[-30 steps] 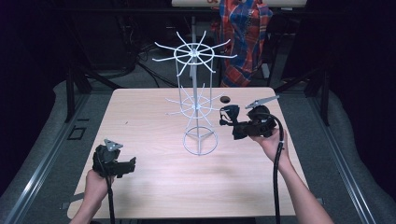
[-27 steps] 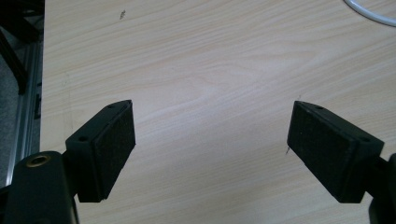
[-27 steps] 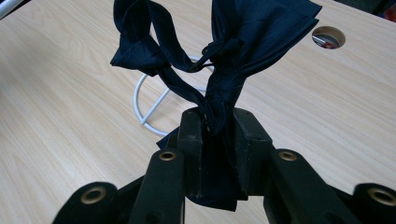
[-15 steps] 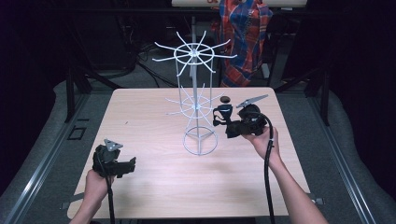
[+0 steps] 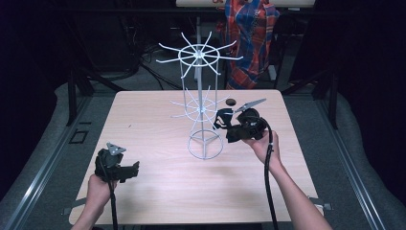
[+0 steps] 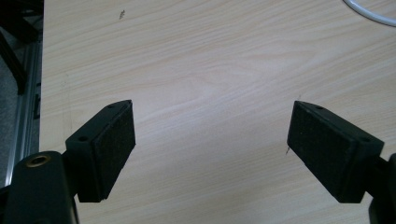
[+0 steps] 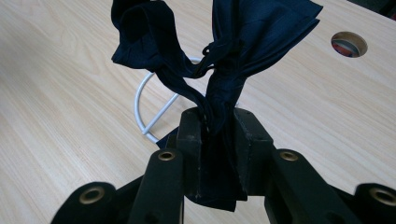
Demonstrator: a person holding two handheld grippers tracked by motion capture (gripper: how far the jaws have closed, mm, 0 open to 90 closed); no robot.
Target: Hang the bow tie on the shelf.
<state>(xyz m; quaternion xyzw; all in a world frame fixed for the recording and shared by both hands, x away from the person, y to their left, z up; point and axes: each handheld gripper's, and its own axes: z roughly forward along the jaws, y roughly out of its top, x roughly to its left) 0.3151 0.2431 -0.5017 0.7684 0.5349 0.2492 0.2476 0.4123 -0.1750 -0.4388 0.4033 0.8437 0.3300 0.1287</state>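
A white wire rack with two rings of spokes stands mid-table on a round base. My right gripper hovers just right of the rack's lower part, pointing left, shut on a dark navy cloth piece. In the right gripper view the cloth bunches up out of the closed right gripper, with the rack's base ring behind it. My left gripper rests low at the table's front left, open. In the left gripper view, that left gripper has only bare wood between its pads.
A light wooden table has a round hole behind the right gripper. A person in a plaid shirt stands beyond the far edge. Dark floor and metal rails flank the table. The rack's base rim lies ahead of the left gripper.
My right gripper has moved left and a little down toward the rack, carrying the cloth. The left gripper has stayed where it was.
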